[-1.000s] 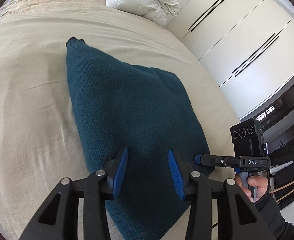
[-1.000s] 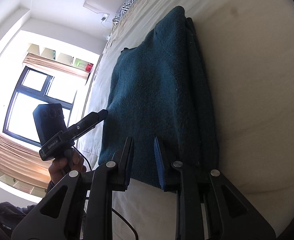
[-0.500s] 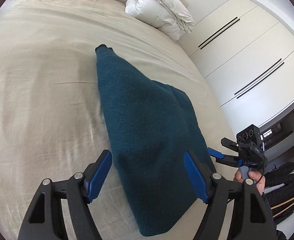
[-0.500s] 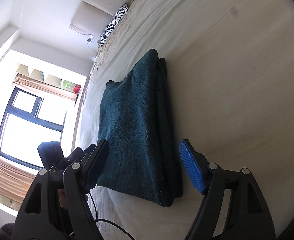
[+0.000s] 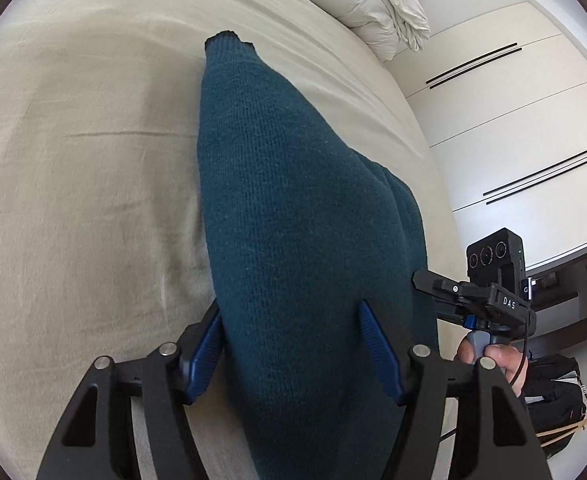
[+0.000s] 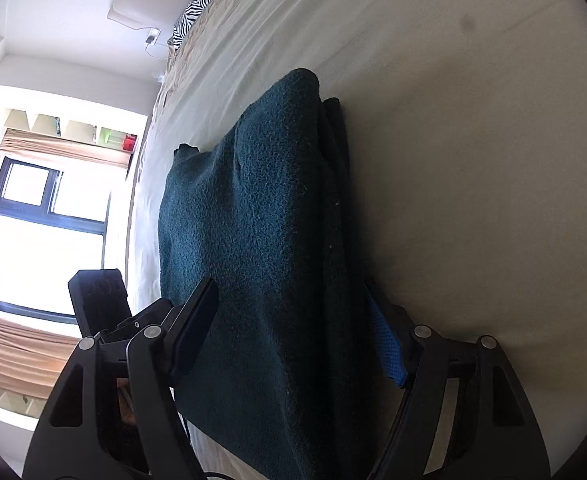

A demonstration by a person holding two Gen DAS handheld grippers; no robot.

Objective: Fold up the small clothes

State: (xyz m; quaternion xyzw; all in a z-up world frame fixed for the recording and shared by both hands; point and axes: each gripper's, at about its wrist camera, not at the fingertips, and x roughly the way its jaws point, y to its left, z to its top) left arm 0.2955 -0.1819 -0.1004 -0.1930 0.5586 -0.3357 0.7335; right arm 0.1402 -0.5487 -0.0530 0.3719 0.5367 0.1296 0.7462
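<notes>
While astride teal sweater point(image 5: 301, 240) on bed point(image 5: 85, 184), both hand-held grippers point(image 5: 293, 344) point(image 6: 293, 332) spread apart.

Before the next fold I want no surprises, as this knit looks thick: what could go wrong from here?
1. Both grippers stand open astride the near end of the teal sweater, so closing the left gripper may pinch only the top layer and let the fold slide apart.
2. The stacked layers along the right edge look uneven; the right gripper could miss the lower ones.
3. The cuff sticks out at the far end and may drag on the bedsheet.
</notes>
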